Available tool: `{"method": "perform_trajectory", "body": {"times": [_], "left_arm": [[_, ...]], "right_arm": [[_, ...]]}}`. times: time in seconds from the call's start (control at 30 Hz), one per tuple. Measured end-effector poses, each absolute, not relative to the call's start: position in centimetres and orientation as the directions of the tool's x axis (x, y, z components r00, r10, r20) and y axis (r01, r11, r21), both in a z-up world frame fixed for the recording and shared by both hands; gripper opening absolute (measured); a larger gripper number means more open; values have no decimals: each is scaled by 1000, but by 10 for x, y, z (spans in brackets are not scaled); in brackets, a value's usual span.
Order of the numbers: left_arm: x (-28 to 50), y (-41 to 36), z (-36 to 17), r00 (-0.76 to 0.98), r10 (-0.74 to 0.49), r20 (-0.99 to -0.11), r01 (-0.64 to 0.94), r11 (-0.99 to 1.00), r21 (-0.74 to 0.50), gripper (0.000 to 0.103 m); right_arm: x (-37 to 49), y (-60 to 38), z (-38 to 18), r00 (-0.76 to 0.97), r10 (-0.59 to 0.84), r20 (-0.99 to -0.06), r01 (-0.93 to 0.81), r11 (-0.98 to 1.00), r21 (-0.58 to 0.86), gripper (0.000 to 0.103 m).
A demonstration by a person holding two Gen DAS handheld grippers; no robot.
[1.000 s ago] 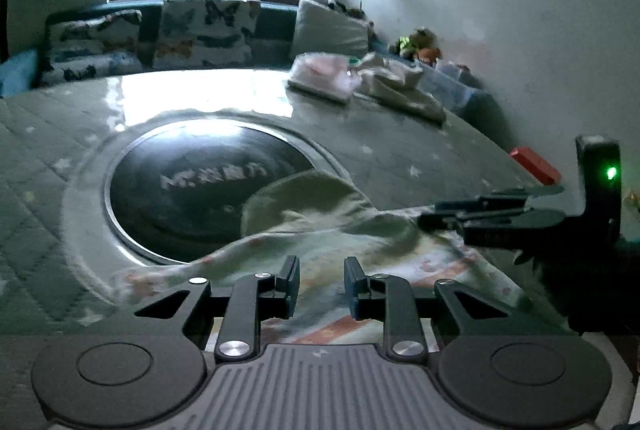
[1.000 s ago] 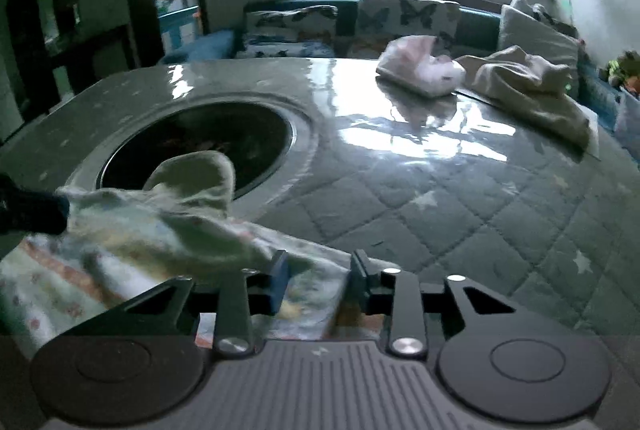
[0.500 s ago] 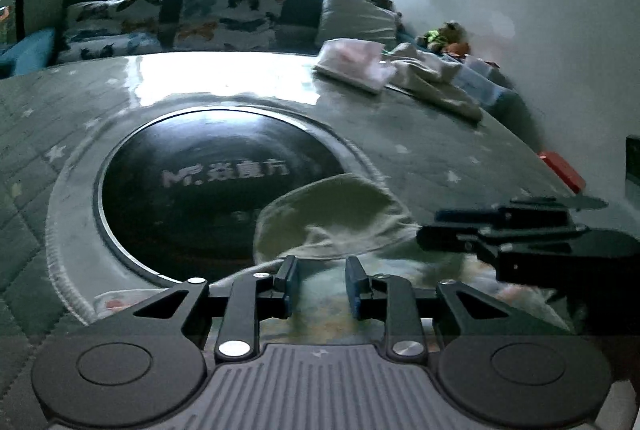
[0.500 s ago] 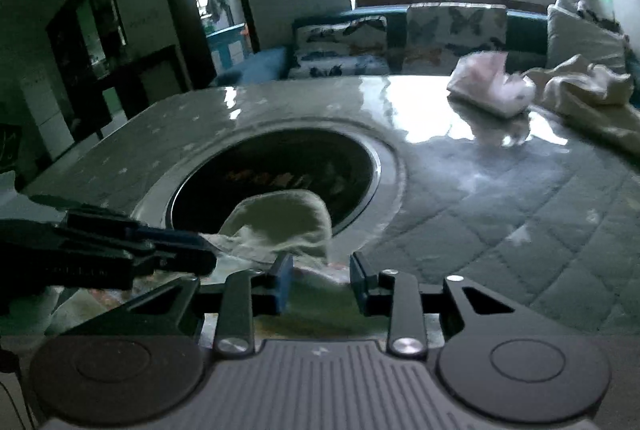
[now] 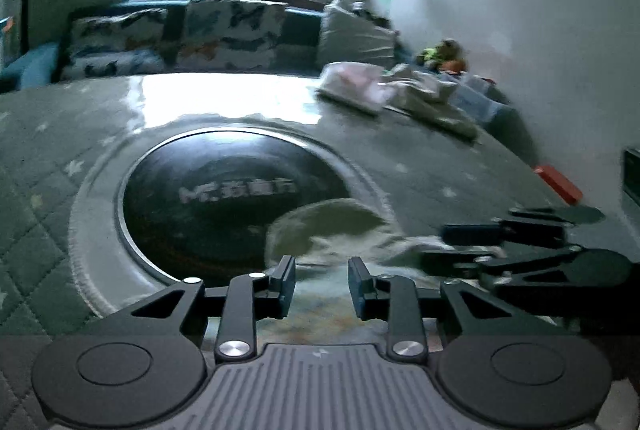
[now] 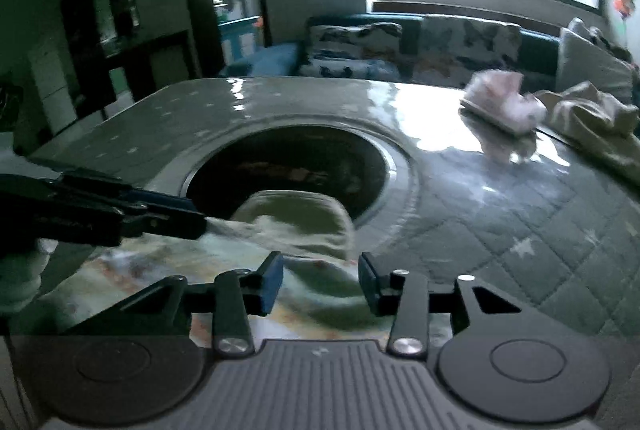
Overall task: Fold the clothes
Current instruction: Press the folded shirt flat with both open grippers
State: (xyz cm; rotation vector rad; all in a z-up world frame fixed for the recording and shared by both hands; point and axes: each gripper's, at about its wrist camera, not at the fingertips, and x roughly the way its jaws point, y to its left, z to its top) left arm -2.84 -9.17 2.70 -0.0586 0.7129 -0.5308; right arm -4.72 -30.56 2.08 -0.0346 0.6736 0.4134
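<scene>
Left wrist view: the left gripper (image 5: 322,288) points forward and down over a grey-green quilted counter (image 5: 48,230) with a round black glossy inset (image 5: 224,197). A pale, faintly patterned soft cloth garment (image 5: 332,230) lies at the 5 o'clock edge of the inset and runs under the gripper. The jaws stand partly apart and have just been opening slightly; garment fabric shows in the gap, and whether the pads press it cannot be told. The right gripper (image 5: 444,244) enters from 3 o'clock, its tips at the garment's right edge. At 1 o'clock on the counter lie a pink folded cloth (image 5: 352,87) and a cream crumpled cloth (image 5: 432,97), touching. Butterfly-print cushions (image 5: 180,37) stand at 12 o'clock.

Right wrist view: the right gripper (image 6: 320,284) has jaws clearly apart and just opening wider; the garment (image 6: 296,222) lies below and between them, untouched by the pads. The left gripper (image 6: 200,220) enters from 9 o'clock, its tips at the garment's left edge. The garment overlaps the 6 o'clock rim of the inset (image 6: 288,157). The pink cloth (image 6: 504,101) and cream cloth (image 6: 592,117) lie at 2 o'clock.
</scene>
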Motion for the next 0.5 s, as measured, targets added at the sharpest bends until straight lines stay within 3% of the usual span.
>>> {"method": "perform_trajectory", "body": {"times": [0.43, 0.5], "left_arm": [[-51, -104, 10, 608, -469, -641, 474, 862, -181, 33], [-55, -103, 13, 611, -476, -632, 476, 860, -187, 36]], "right_arm": [[-70, -284, 15, 711, 339, -616, -429, 903, 1, 58], [-74, -283, 19, 719, 346, -603, -430, 903, 4, 66]]}}
